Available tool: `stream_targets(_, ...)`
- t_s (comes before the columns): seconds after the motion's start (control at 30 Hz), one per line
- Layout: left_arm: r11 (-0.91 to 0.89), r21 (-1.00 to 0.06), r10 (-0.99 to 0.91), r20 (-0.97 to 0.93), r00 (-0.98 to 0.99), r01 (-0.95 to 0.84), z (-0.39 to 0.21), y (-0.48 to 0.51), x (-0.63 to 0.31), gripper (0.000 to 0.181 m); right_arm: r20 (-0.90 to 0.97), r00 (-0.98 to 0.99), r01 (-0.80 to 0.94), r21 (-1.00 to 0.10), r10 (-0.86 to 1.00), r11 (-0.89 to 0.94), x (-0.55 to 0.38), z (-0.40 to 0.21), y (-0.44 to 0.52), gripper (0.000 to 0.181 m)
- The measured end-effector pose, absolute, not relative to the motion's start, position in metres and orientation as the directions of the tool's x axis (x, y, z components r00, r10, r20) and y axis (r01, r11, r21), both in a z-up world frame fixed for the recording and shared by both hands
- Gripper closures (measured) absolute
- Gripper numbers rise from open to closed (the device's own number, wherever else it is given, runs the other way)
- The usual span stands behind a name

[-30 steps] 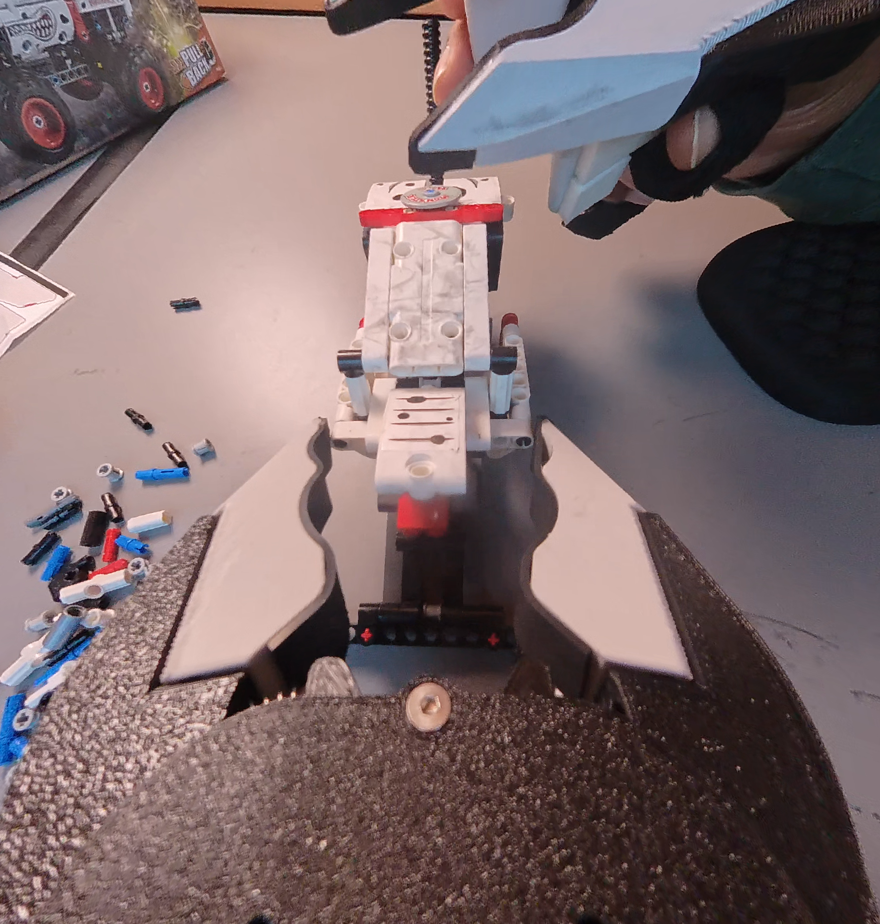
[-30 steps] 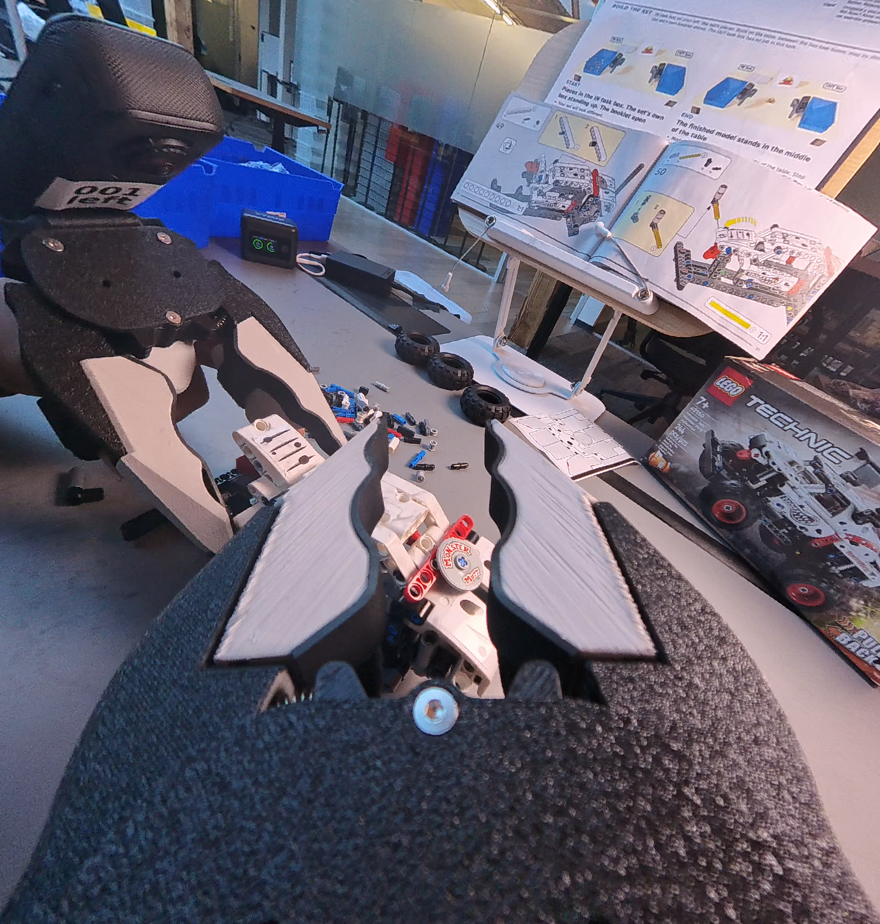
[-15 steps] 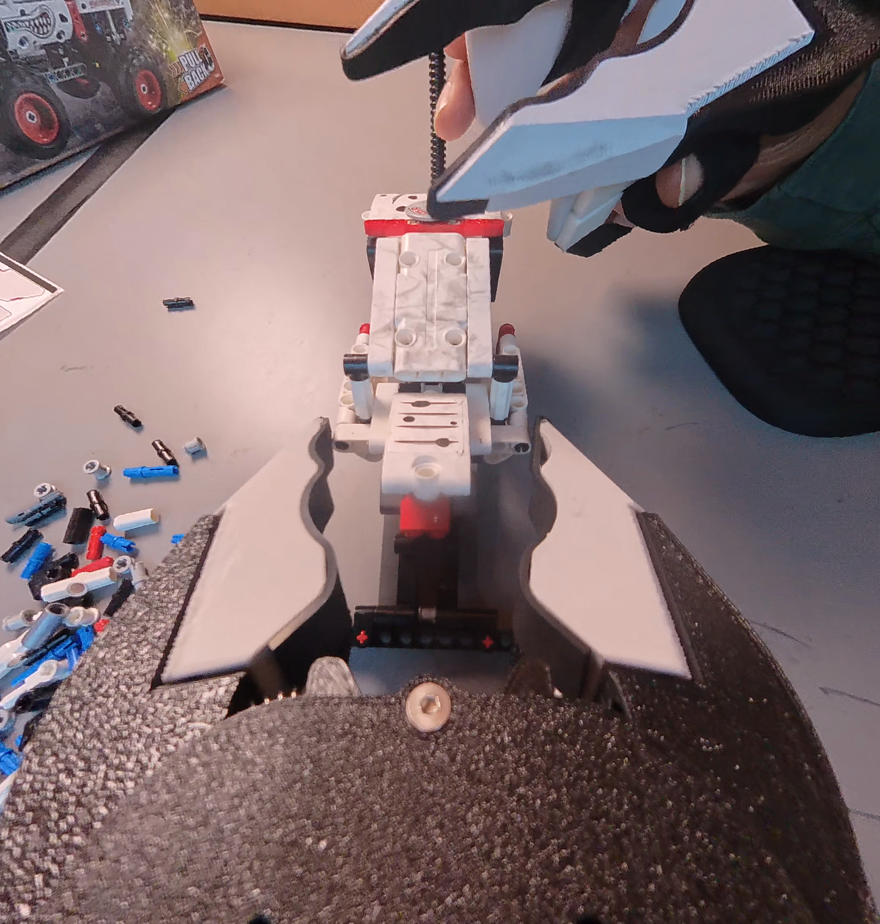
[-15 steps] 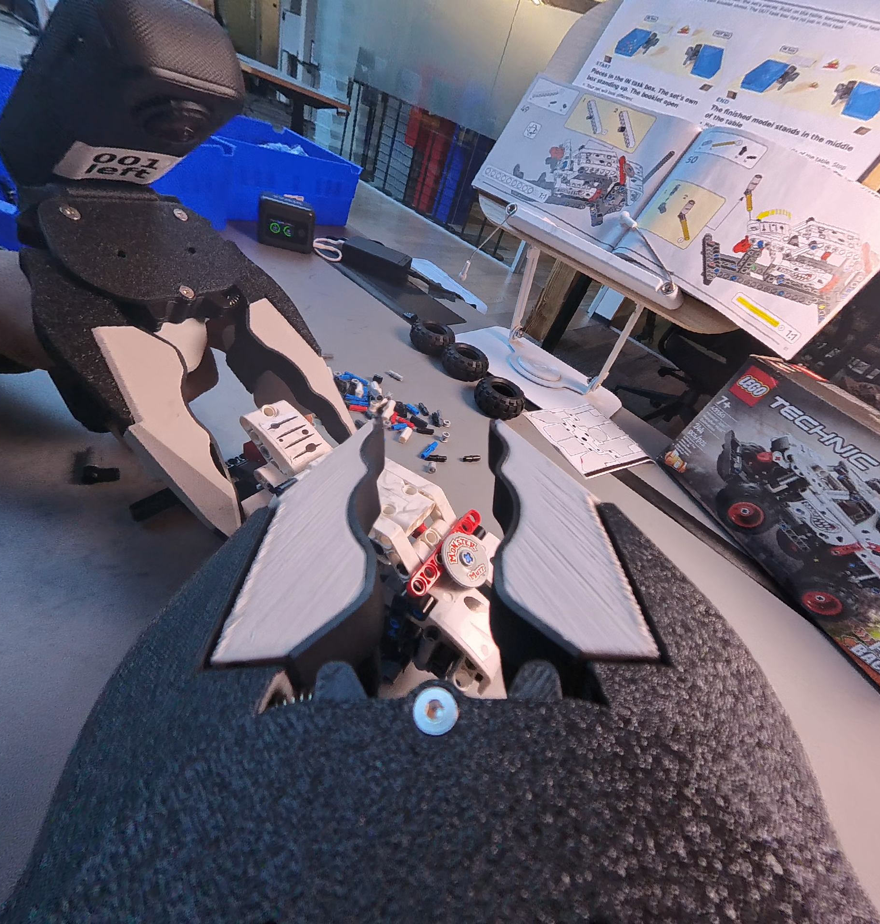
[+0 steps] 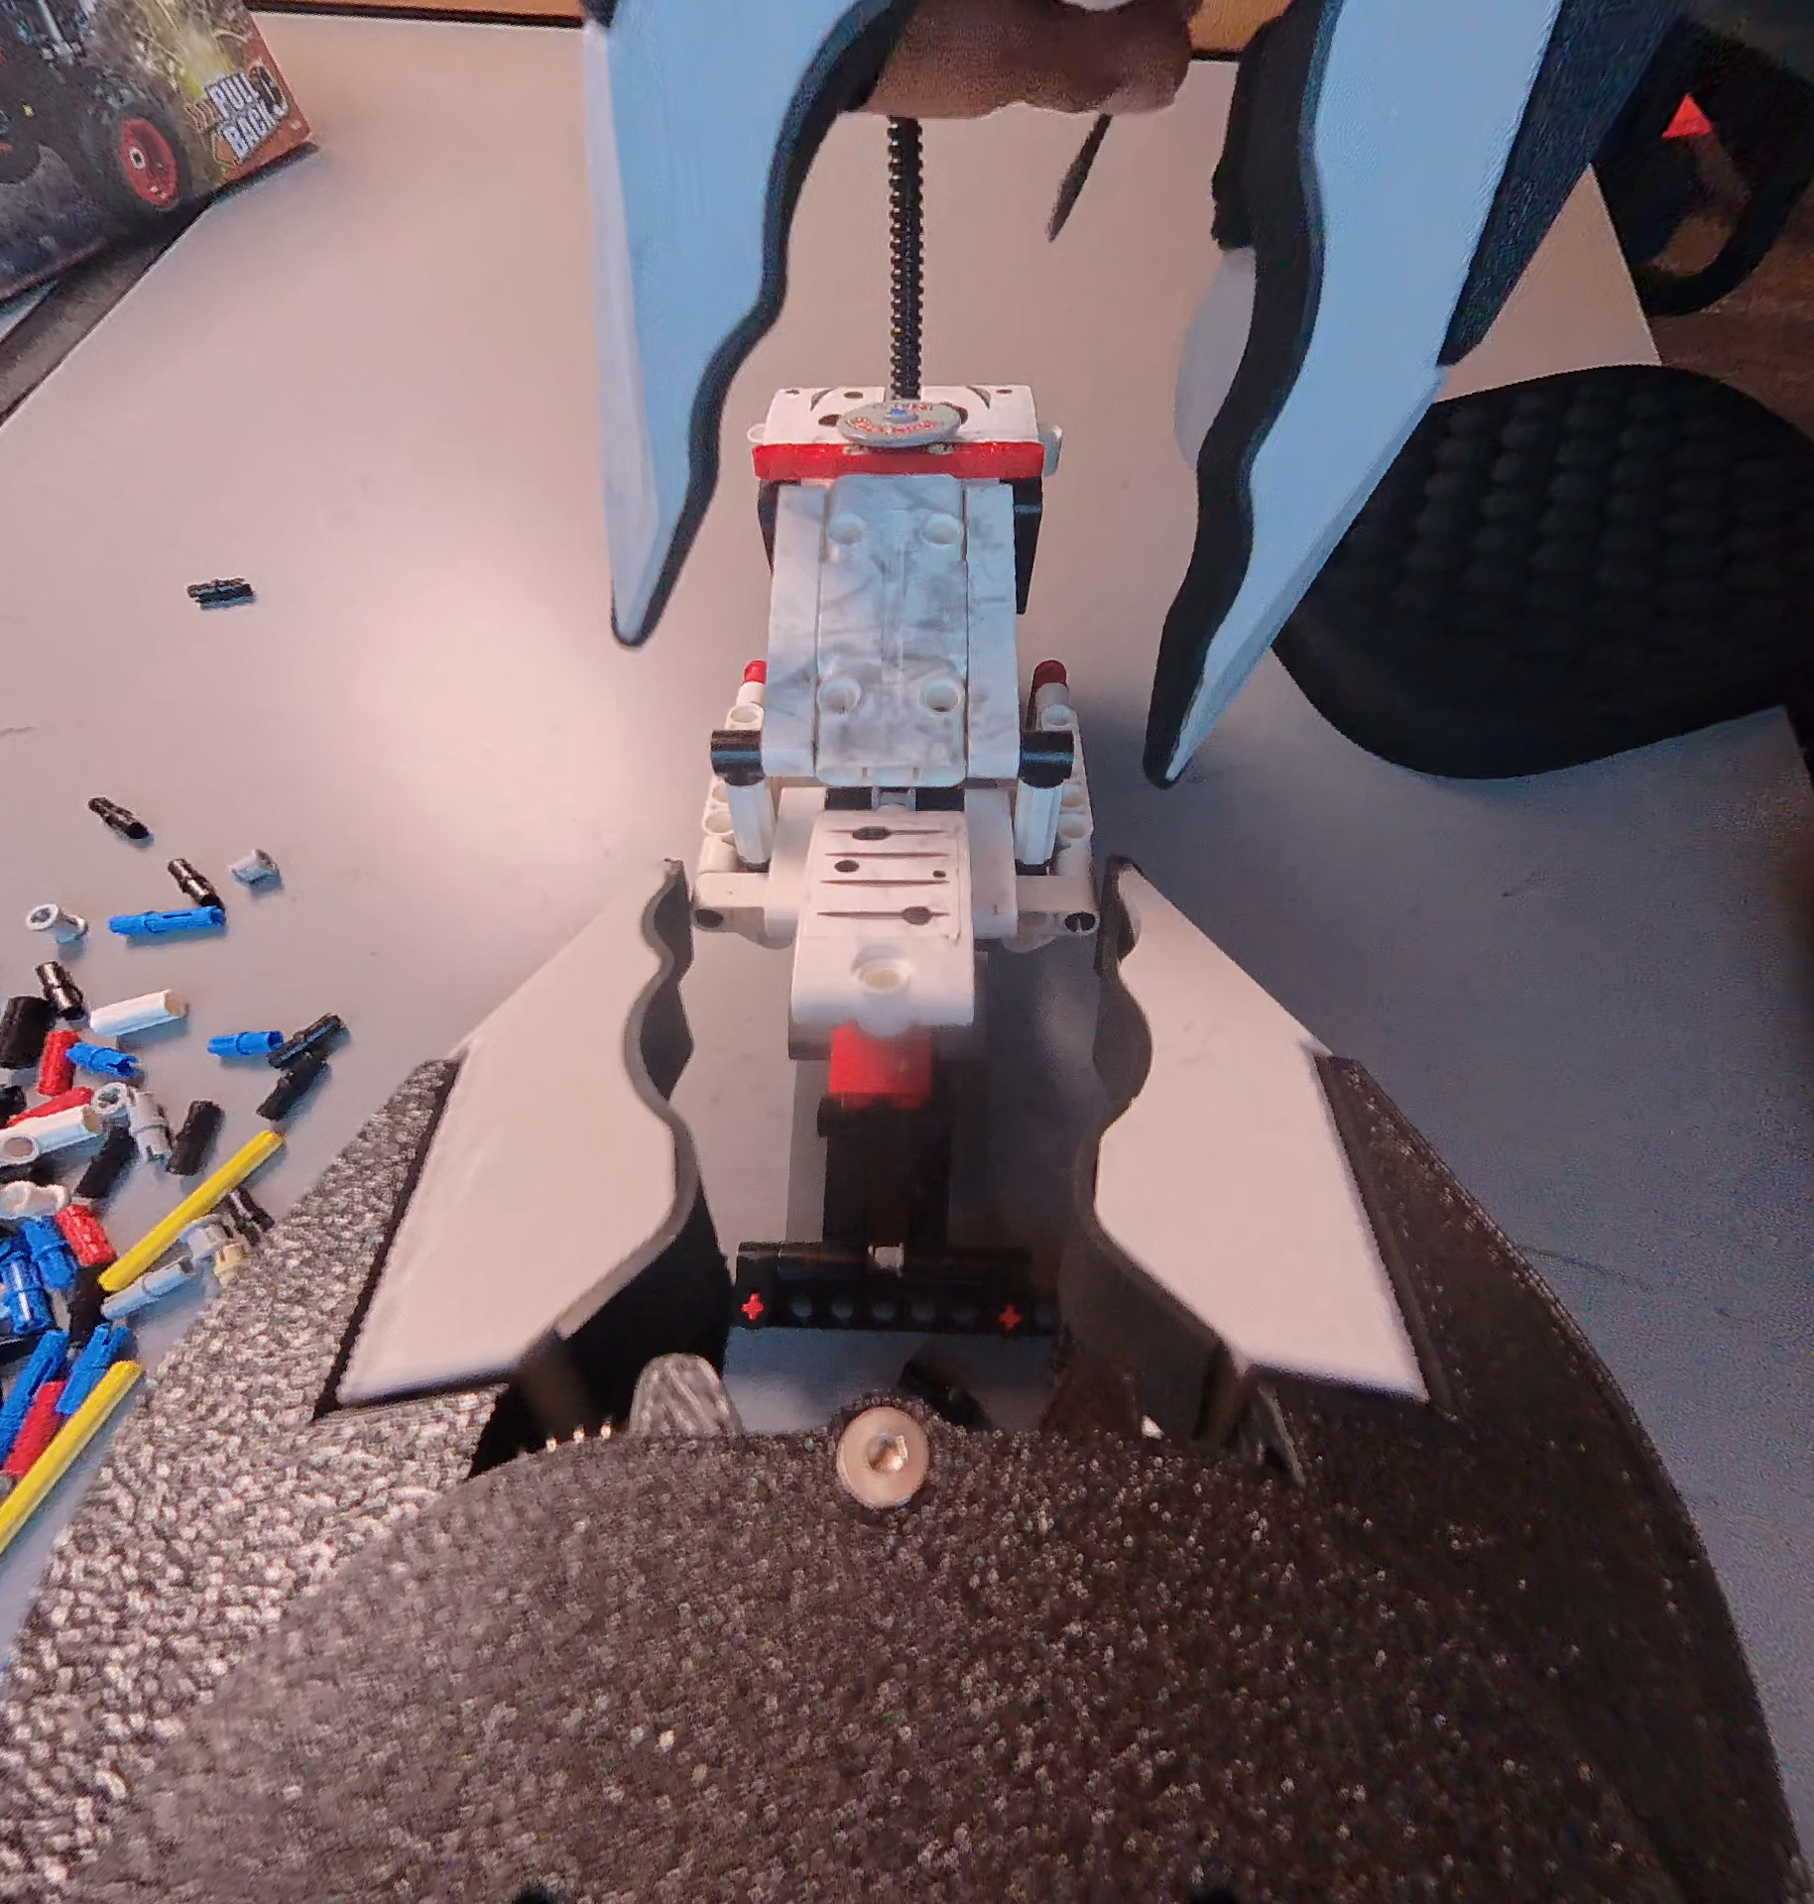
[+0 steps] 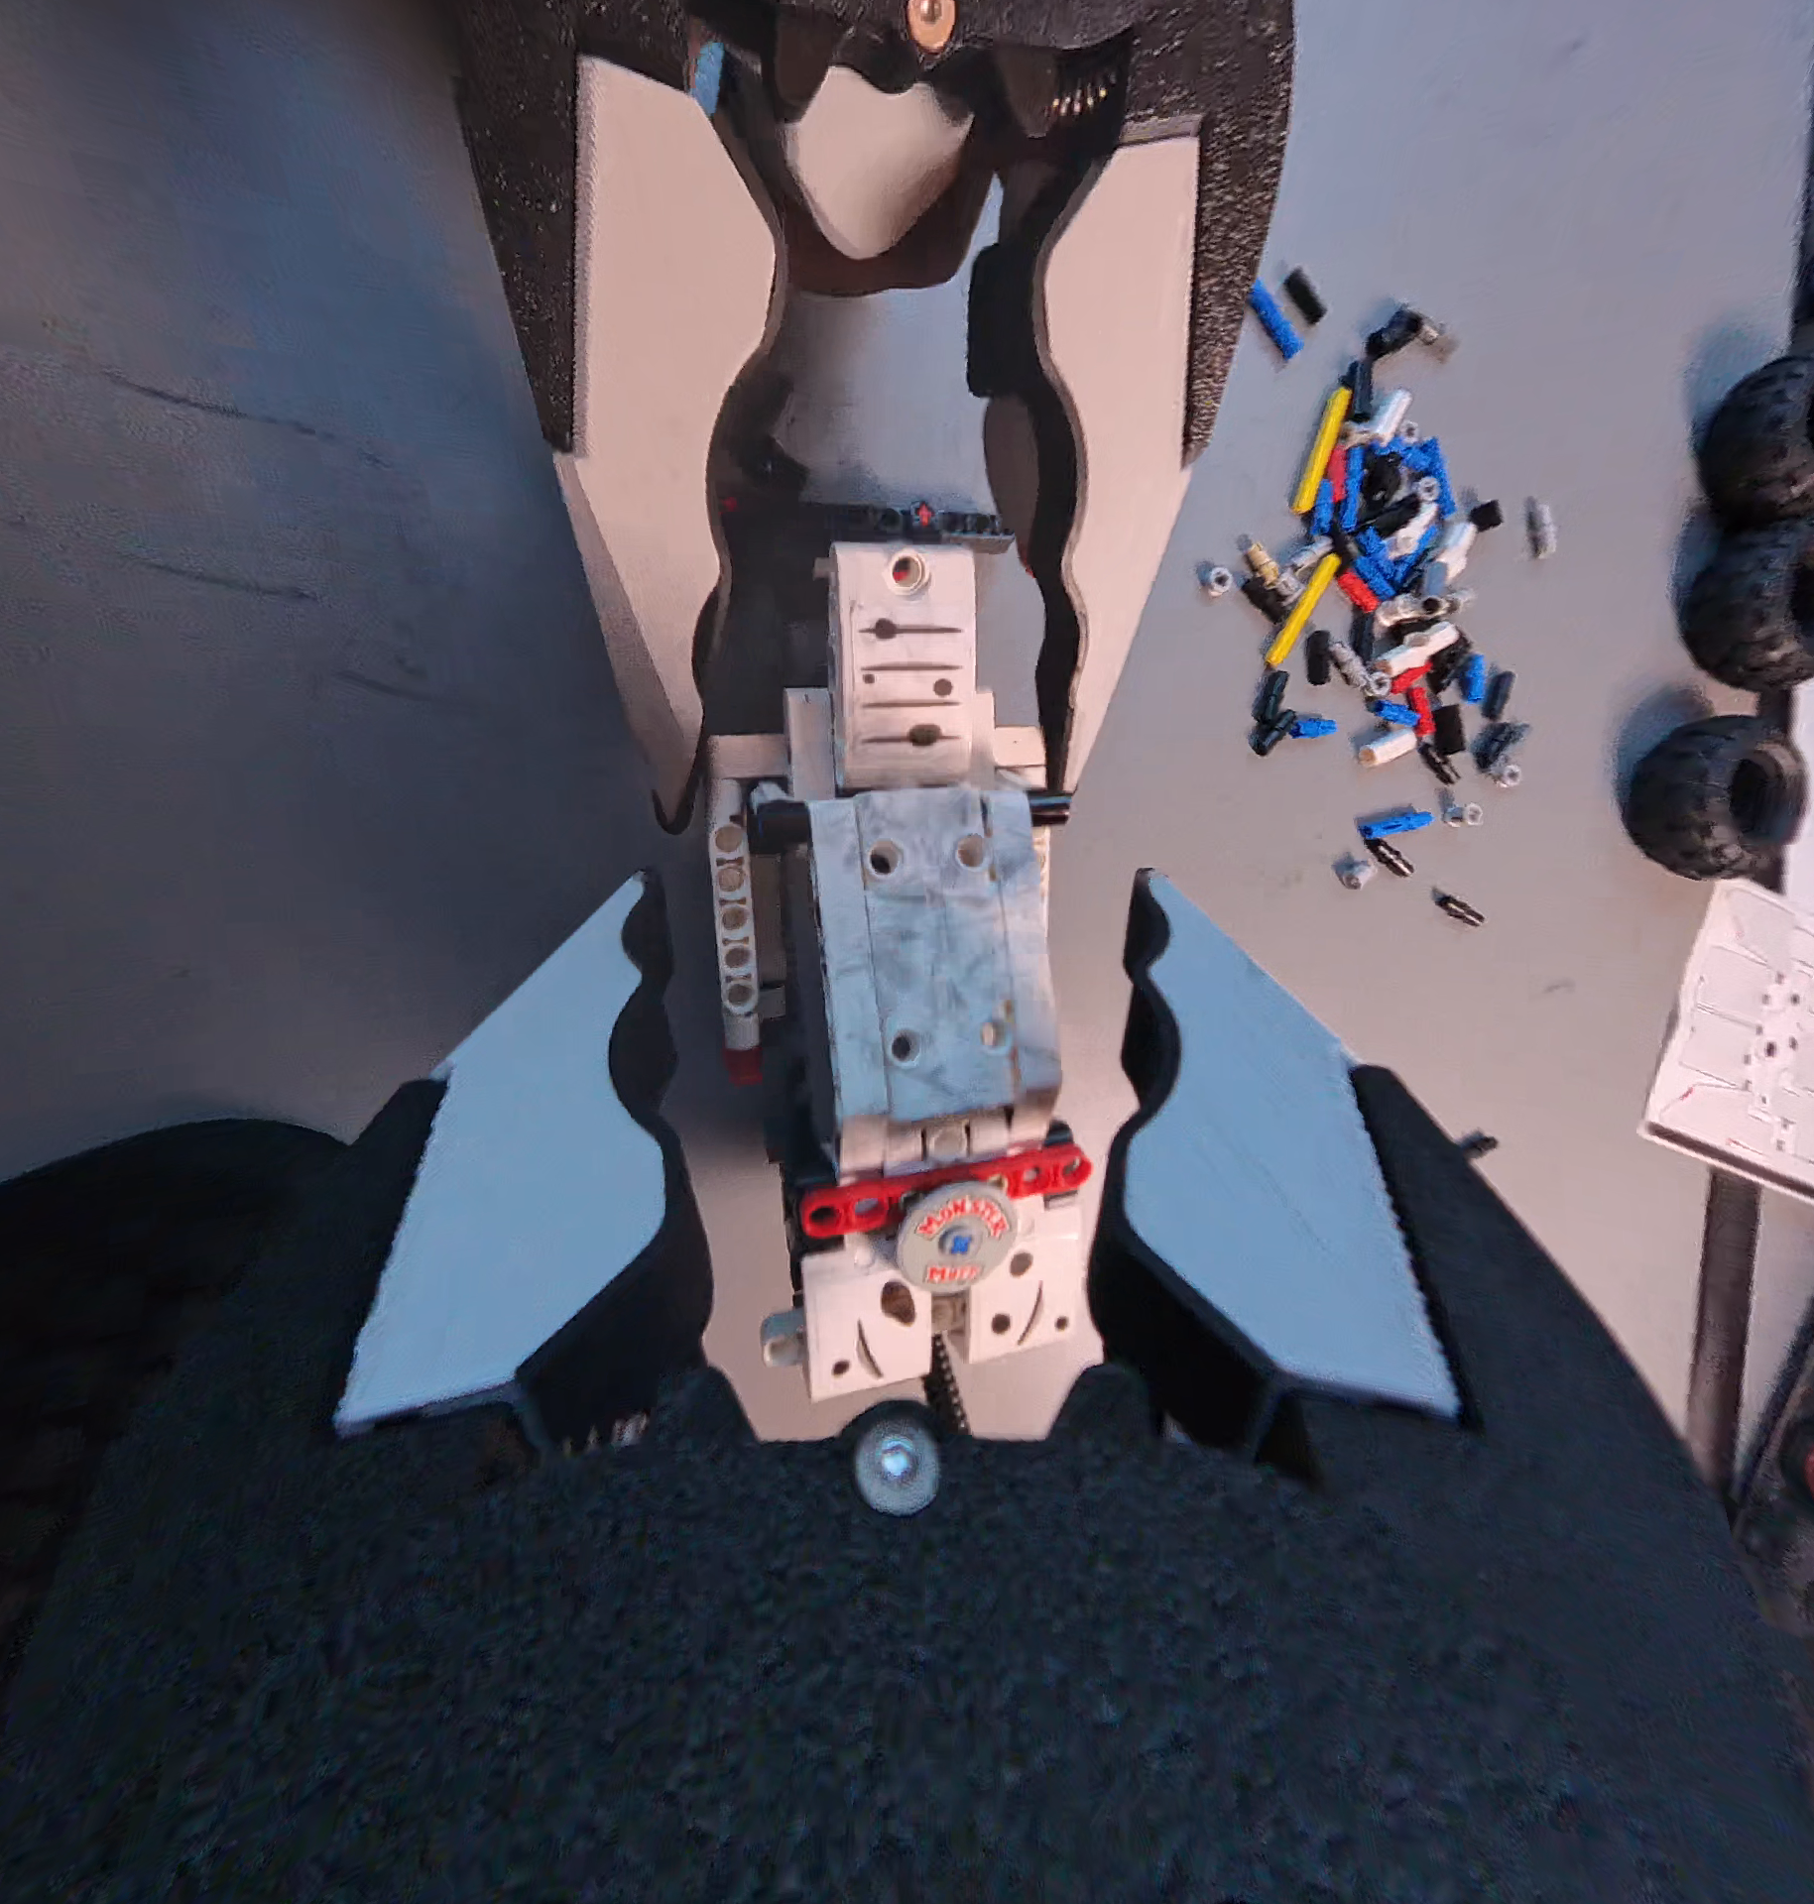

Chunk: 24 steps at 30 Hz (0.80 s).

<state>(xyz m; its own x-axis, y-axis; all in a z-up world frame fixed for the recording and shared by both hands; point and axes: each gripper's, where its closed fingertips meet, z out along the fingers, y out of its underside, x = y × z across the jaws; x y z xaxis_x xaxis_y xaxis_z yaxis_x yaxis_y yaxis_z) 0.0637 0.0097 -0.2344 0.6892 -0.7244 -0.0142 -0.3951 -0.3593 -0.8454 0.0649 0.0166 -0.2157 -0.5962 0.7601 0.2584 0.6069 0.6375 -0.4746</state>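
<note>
The right tool point(image 5: 892, 711) has swung over the toy truck point(image 5: 897, 721) (jaws spread wide, nothing grasped), while the left tool point(image 5: 887, 896) stays released around the truck's near end.

The black ribbed cord point(image 5: 908, 247) rising from the brick model's point(image 5: 897, 659) round badge runs up out of the left wrist view behind the right gripper point(image 5: 892, 701), so its upper end is hidden. The printed box point(image 5: 109, 134) is cropped by the top-left corner. The pile of small parts point(image 5: 68, 1113) spills past the left edge, its pieces too small to sort. In the right wrist view the tyres point(image 6: 1768, 618) and white sheet point(image 6: 1768, 1041) are cut off at the right edge and blurred.
</note>
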Motion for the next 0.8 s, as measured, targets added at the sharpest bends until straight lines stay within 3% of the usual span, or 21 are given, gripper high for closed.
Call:
stream_targets(0.17, -0.347, -0.853, -0.730, -0.015, 0.684, -0.389, -0.234, 0.007, 0.064, 0.103, 0.149, -0.674, 0.658, -0.322, 0.723, 0.680, 0.059, -0.240, 0.013, 0.098)
stream_targets(0.3, -0.341, -0.855, -0.739, -0.012, 0.673, -0.390, -0.235, 0.003, 0.063, 0.103, 0.131, -0.708, 0.649, -0.266, 0.694, 0.713, 0.060, -0.250, 0.006, 0.100)
stream_targets(0.73, -0.366, -0.842, -0.744, 0.008, 0.668, -0.397, -0.235, -0.003, 0.053, 0.105, 0.099, -0.639, 0.697, -0.344, 0.762, 0.629, 0.061, -0.250, 0.006, 0.105)
stream_targets(0.8, -0.332, -0.855, -0.732, -0.032, 0.680, -0.398, -0.235, -0.006, 0.036, 0.141, 0.098, -0.643, 0.690, -0.357, 0.759, 0.630, 0.066, -0.249, 0.008, 0.106)
